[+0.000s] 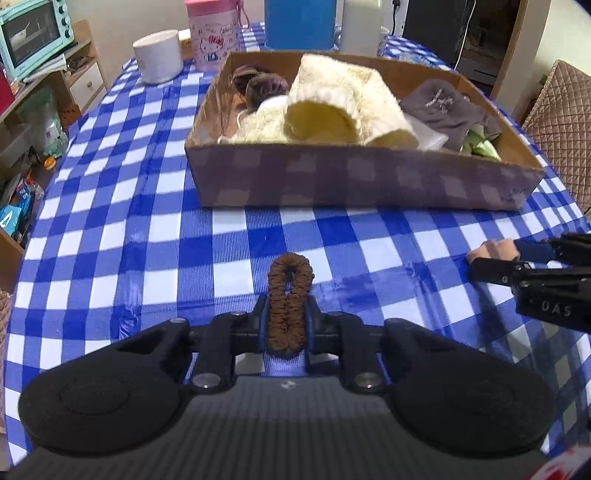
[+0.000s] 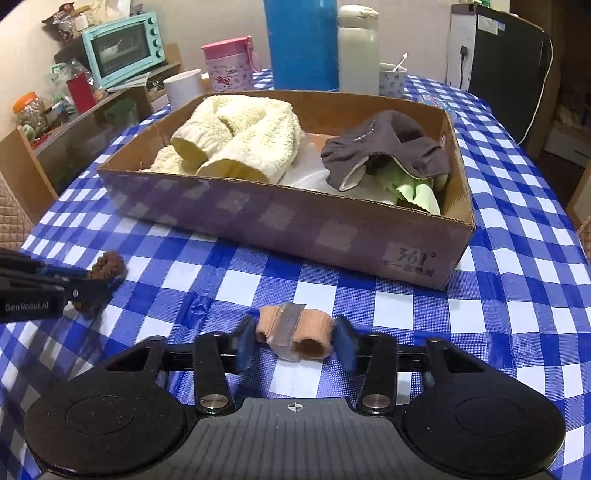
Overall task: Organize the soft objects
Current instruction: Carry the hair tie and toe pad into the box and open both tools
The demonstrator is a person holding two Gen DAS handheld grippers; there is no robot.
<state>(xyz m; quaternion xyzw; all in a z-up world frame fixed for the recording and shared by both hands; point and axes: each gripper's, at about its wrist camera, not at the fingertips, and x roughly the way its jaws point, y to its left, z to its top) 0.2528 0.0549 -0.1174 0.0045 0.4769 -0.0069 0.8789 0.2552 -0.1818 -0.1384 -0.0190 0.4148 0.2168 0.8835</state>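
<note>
My left gripper [image 1: 287,314] is shut on a brown scrunchie [image 1: 289,295], held just above the checked tablecloth in front of the cardboard box [image 1: 351,177]. The scrunchie also shows in the right wrist view [image 2: 107,266]. My right gripper [image 2: 295,341] is open, its jaws on either side of a peach rolled cloth with a tape strip [image 2: 295,332] lying on the cloth. That piece shows at the right edge of the left wrist view [image 1: 493,250]. The box [image 2: 295,225] holds a cream fluffy garment [image 2: 240,136], a grey cloth [image 2: 384,147] and a green piece [image 2: 417,194].
Behind the box stand a white cup [image 1: 158,55], a pink Hello Kitty bottle [image 1: 214,33], a blue flask [image 2: 301,44] and a white flask [image 2: 358,51]. A shelf with a teal oven [image 2: 123,48] is at the left. A quilted chair [image 1: 561,122] is at the right.
</note>
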